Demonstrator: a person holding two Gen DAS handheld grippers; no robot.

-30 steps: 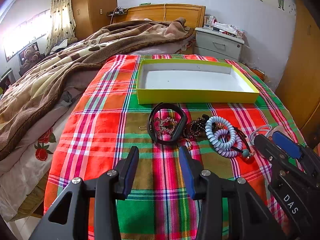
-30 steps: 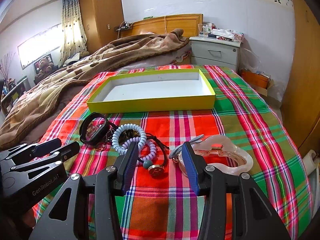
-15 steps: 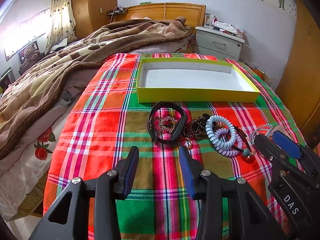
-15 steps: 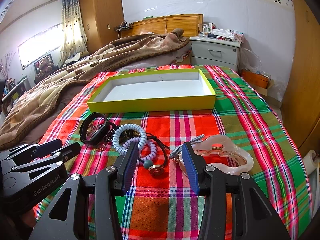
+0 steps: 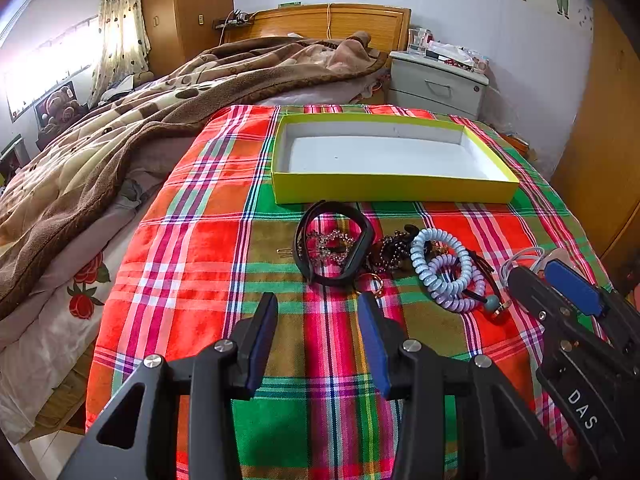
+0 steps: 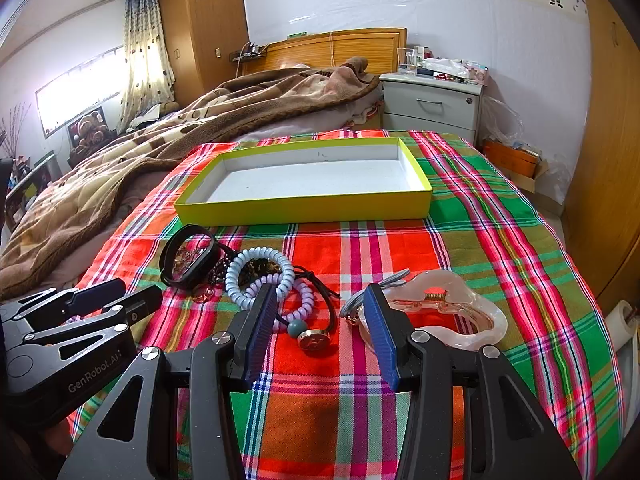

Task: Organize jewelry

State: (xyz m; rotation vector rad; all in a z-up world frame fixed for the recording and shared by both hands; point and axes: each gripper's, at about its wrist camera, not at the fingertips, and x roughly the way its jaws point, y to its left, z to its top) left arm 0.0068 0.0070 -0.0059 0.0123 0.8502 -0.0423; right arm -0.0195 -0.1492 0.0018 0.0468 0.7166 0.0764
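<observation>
- The yellow box (image 6: 304, 210) lies empty on the plaid bed cover (image 6: 500, 240), its long side facing the grippers.
- The jewelry pile (image 5: 400, 256) sits just before the box's near wall, strung out parallel to it.
- Left gripper (image 5: 318, 312): jaws wide, empty, the black band (image 5: 334, 246) straight ahead.
- Right gripper (image 6: 320, 304): jaws wide, empty, nearer the pink hair claw (image 6: 448, 308) and coil ties (image 6: 260, 276).

In the lower middle of the right wrist view, the right gripper (image 6: 320, 312) covers part of the pink clip (image 6: 460, 320) and purple coil (image 6: 298, 300). The beads (image 5: 384, 250) under the coils are too tangled to tell apart. Items on the nightstand (image 6: 432, 100) are too small to identify
</observation>
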